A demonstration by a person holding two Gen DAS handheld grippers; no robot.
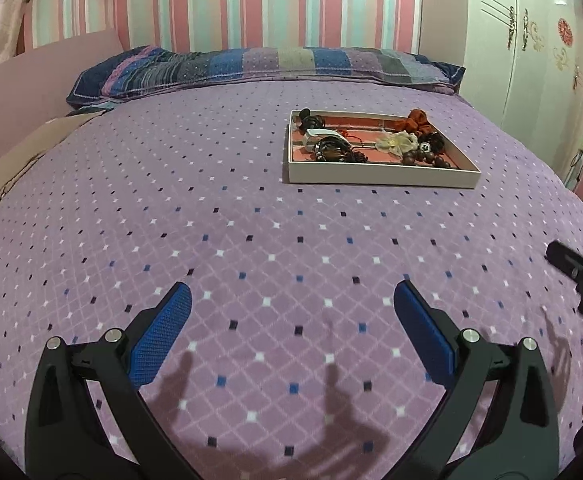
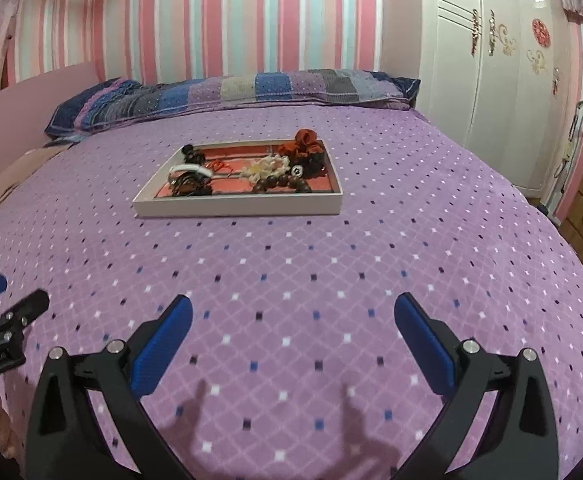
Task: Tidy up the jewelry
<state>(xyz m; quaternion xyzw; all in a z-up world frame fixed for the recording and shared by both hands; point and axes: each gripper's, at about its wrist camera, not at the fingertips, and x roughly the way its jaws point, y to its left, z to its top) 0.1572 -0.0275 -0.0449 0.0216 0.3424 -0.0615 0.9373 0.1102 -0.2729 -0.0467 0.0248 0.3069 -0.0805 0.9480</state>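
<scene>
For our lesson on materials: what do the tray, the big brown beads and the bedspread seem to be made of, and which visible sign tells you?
Tray: probably matte white card or board; thin, flat walls.
Beads: likely polished wood; dark brown, slightly glossy.
Bedspread: soft fleece-like cloth; fuzzy, dull surface with printed diamonds.

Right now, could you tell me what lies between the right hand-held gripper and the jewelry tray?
Only bare purple bedspread lies between the open right hand-held gripper and the tray; the right wrist view shows this.
</scene>
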